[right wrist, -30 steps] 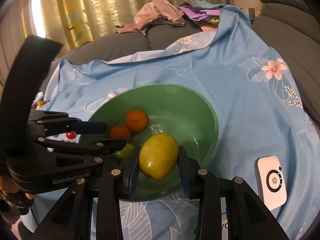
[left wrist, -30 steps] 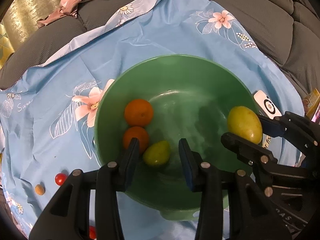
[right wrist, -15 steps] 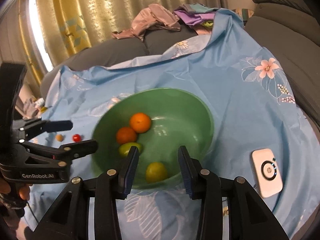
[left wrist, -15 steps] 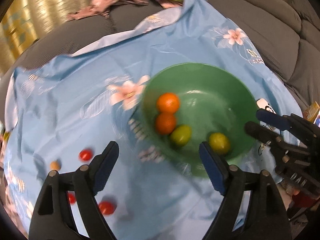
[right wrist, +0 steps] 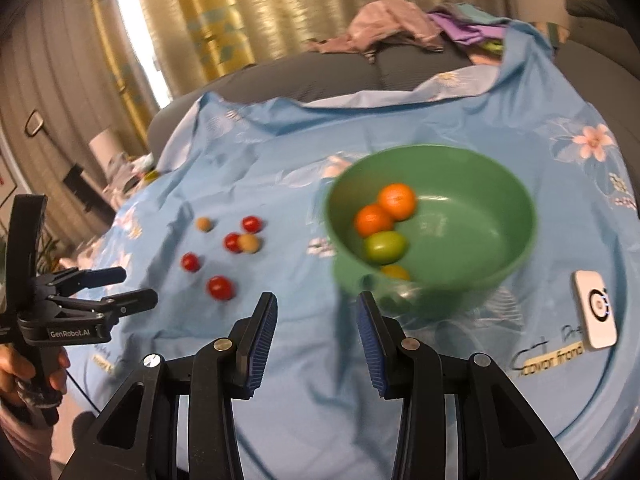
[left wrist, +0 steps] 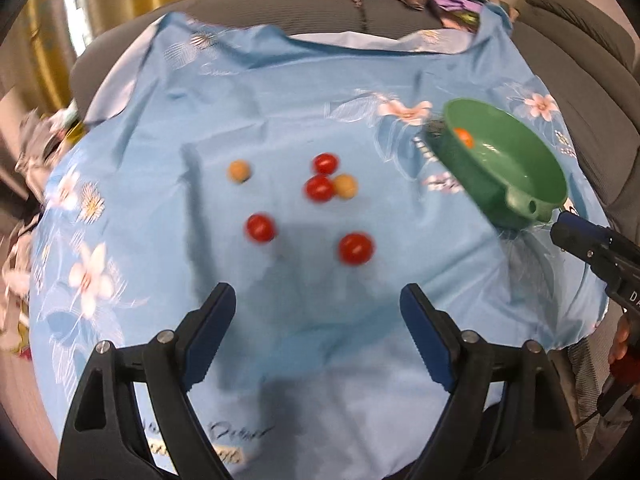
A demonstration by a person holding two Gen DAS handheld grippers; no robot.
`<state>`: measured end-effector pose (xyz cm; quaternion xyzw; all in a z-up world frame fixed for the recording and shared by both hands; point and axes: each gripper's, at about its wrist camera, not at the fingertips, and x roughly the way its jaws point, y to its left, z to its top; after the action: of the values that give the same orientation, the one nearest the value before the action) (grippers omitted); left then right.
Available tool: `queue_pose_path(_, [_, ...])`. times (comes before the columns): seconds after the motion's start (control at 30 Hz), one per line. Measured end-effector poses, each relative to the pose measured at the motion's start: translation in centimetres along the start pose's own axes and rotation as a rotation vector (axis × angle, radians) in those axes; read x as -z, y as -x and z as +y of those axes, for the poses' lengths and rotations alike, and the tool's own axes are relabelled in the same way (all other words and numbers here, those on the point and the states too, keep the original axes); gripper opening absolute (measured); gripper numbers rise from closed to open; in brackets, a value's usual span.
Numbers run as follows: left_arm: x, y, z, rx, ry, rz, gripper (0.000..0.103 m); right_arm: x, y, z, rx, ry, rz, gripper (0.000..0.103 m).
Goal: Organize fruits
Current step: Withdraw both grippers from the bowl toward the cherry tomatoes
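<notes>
The left hand-held gripper (left wrist: 316, 322) has its jaws wide apart with nothing between them; they have just been opening. It looks down on six small fruits loose on the blue cloth (left wrist: 280, 92): four red tomatoes and two tan ones. The nearest tomato (left wrist: 355, 248) lies at about 1 o'clock from the jaws, and another tomato (left wrist: 260, 227) at 11 o'clock. The right hand-held gripper (right wrist: 316, 326) is also empty, its jaws a modest way apart, with the green bowl (right wrist: 516, 196) at its 1 o'clock.

The step in hand looks like picking up a tomato for the bowl. It would go best on the nearest one, which sits alone: straddle it, come down until the pads flank its middle, then close gently, since the skin is soft and it rolls easily. The pair touching at 12 o'clock, a red tomato (left wrist: 319, 188) and a tan fruit (left wrist: 345, 186), are better left until they can be taken singly.

The cloth is soft and creased, so fruit may roll. There is open room all round the loose fruit. The bowl, holding two oranges (right wrist: 386, 210), a green fruit (right wrist: 385, 246) and a yellow one (right wrist: 394, 272), sits toward 2 o'clock, its near wall the one edge to clear
</notes>
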<state>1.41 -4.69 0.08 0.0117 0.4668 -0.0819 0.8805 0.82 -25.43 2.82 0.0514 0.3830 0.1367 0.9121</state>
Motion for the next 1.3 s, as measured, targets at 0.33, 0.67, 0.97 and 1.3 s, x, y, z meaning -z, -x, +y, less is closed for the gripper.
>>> queue_pose_path(0.33, [2.8, 1.6, 2.8, 0.033, 0.066, -0.012, 0.085, 0.5, -0.3, 5.0, -0.028, 0.107, 0.034, 0.041])
queue_pose_path(0.67, [3.5, 1.9, 4.5, 0.054, 0.097, -0.028, 0.085, 0.8, -1.5, 6.5, -0.043, 0.124, 0.075, 0.041])
queue_pose_path(0.97, [3.5, 1.3, 5.4, 0.079, 0.106, -0.038, 0.084, 0.6, -3.3, 6.3, -0.051, 0.109, 0.113, 0.041])
queue_pose_path(1.3, [2.5, -0.9, 5.8, 0.102, 0.095, -0.023, 0.083, 0.8, -6.4, 6.8, -0.098, 0.109, 0.176, 0.041])
